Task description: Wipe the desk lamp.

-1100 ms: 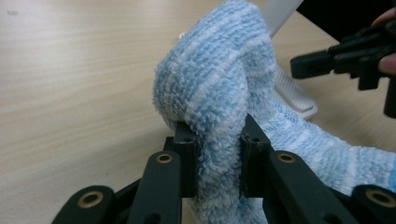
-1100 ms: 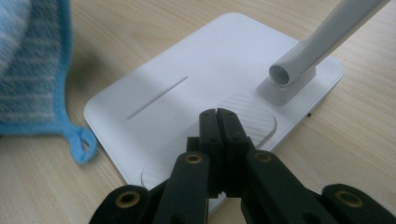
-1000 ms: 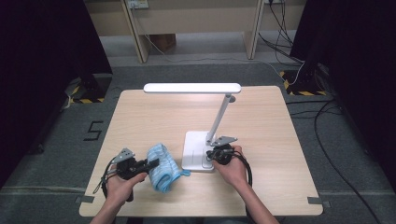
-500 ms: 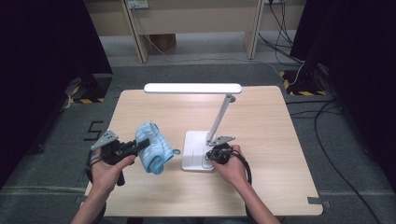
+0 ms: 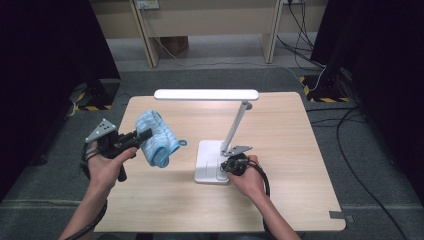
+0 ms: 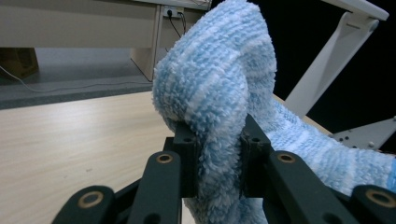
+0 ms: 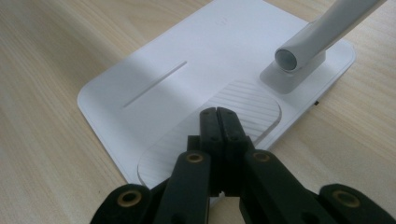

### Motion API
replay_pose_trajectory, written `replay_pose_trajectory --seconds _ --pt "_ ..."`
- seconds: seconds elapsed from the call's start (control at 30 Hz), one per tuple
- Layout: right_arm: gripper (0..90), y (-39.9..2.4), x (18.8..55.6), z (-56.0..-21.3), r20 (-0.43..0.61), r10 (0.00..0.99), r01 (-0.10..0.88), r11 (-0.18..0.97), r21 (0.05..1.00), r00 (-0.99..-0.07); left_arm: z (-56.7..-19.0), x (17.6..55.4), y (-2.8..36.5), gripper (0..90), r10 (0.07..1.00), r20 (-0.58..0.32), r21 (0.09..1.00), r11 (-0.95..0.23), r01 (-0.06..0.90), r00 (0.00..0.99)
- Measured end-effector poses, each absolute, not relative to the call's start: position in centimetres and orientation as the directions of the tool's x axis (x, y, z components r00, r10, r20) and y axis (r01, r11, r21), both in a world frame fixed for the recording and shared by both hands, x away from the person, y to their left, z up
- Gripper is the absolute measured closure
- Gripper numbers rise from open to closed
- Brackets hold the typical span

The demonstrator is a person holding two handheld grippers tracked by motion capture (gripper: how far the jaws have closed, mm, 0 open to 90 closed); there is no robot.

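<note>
Towel (image 6: 219, 88), blue terry, clamped in left gripper (image 5: 142, 135), held off the table (image 5: 280, 125); its lower end is cut off in the left gripper view. Right gripper (image 7: 218, 114), jaws pressed together, tips on the lamp base (image 7: 154, 84); the high view hides those tips under the hand.

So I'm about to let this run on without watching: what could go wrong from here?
The left gripper pinches just a fold of the blue cloth, so the hanging rest could slip free. The right gripper, shut, presses on the lamp base; if it slides, the tall lamp may shift or tip.
</note>
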State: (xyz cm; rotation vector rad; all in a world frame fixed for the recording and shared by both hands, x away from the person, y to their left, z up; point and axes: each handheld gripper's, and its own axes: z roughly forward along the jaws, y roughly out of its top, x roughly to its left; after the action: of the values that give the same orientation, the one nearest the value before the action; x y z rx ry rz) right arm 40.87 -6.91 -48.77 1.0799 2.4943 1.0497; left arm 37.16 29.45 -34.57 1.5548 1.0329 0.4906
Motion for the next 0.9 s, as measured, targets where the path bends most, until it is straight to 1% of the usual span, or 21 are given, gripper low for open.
replay_pose_trajectory --seconds 0.2,0.43,0.9 --pt "90.0 -6.9 40.9 -48.8 0.073 0.707 0.547 0.472 0.692 -0.703 -33.1 37.8 29.9 73.1 0.825 -0.202 0.947 0.027 0.32 0.527" --pt "90.0 -7.0 41.0 -48.8 0.074 0.706 0.546 0.473 0.692 -0.705 -31.2 38.0 30.4 73.1 0.822 -0.201 0.955 0.043 0.293 0.533" --pt "90.0 -7.0 41.0 -48.7 0.076 0.707 0.55 0.472 0.69 -0.703 -28.7 38.7 31.1 73.1 0.818 -0.209 0.96 0.067 0.273 0.536"
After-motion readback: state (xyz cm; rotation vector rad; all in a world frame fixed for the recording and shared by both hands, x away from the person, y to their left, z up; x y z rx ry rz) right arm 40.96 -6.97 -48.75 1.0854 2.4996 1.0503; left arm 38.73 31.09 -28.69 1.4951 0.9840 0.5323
